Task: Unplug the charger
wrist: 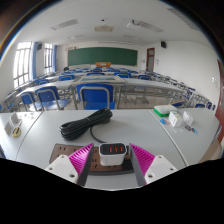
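A white charger block [113, 153] with orange ports stands plugged into a dark power strip [112, 172] on a white table [50, 140]. My gripper [111, 150] is open around it. The charger stands between the two pink pads, left [84, 158] and right [140, 158], with a narrow gap at each side. A coiled black cable [86, 125] lies on the table just beyond the charger.
Small white and green objects [178, 119] sit on the table to the right, and a few small items [15, 128] to the left. Beyond the table's far edge stand rows of blue chairs [95, 97] and desks, with a green blackboard [103, 57] on the far wall.
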`<state>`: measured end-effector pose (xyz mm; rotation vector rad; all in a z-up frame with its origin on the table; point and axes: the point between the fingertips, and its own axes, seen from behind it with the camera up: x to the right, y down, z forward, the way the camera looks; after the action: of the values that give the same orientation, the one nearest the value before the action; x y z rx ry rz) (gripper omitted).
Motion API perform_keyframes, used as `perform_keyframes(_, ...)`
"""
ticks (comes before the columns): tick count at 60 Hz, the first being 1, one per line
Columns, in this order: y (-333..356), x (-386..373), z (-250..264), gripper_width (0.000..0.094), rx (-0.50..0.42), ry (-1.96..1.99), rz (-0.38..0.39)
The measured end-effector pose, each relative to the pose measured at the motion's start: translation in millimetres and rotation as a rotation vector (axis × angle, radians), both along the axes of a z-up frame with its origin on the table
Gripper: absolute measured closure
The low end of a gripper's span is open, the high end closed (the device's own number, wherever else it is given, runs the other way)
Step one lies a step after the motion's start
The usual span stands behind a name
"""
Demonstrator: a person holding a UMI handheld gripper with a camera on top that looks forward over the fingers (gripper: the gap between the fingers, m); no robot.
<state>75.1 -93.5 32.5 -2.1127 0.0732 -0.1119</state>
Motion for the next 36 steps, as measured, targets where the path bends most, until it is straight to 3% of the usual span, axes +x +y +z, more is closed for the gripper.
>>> perform_keyframes(6,12,6,-8,0.0515,0.002,0.021,-0.001)
perform_keyframes(17,14,2,-9,0.0686,-0.009,0.025,0.008)
perform_keyframes(26,13,1,-5,0.0710,-0.043,0.063,0.004)
perform_keyframes(29,22,6,50,0.0711,0.091,0.080,0.009)
perform_keyframes(33,28,16,171,0.0711,0.311,0.018,0.051)
perform_keyframes(36,39,30,248,0.0712,0.441,0.017,0.040)
